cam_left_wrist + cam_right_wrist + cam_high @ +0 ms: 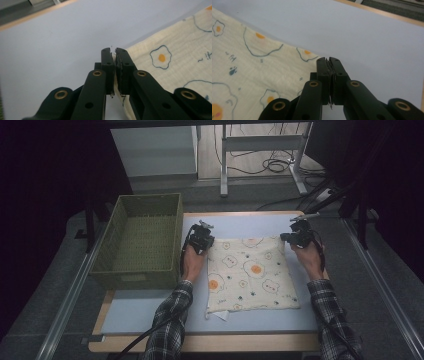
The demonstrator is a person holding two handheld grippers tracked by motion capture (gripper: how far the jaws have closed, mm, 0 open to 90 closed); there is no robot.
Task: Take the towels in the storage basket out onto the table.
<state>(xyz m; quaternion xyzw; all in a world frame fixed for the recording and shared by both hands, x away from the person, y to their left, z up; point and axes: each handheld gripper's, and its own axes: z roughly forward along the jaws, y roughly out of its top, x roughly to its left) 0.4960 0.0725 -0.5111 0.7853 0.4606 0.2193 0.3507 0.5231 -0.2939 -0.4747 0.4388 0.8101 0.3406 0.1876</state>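
At frame centre, cloth [252, 275] corners hidden inside jaws, left gripper [202, 239] clamped on upper-left corner, right gripper [298, 236] clamped on upper-right.

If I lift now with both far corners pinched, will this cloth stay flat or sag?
Likely sag: the cloth looks thin and soft, lying limp on the table. Its middle would probably droop between the left tool and right tool. It seems light, and the near corner already folded under suggests it creases easily.

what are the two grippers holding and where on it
Both pinch the cream egg-print cloth: left gripper its far left corner, right gripper its far right corner.
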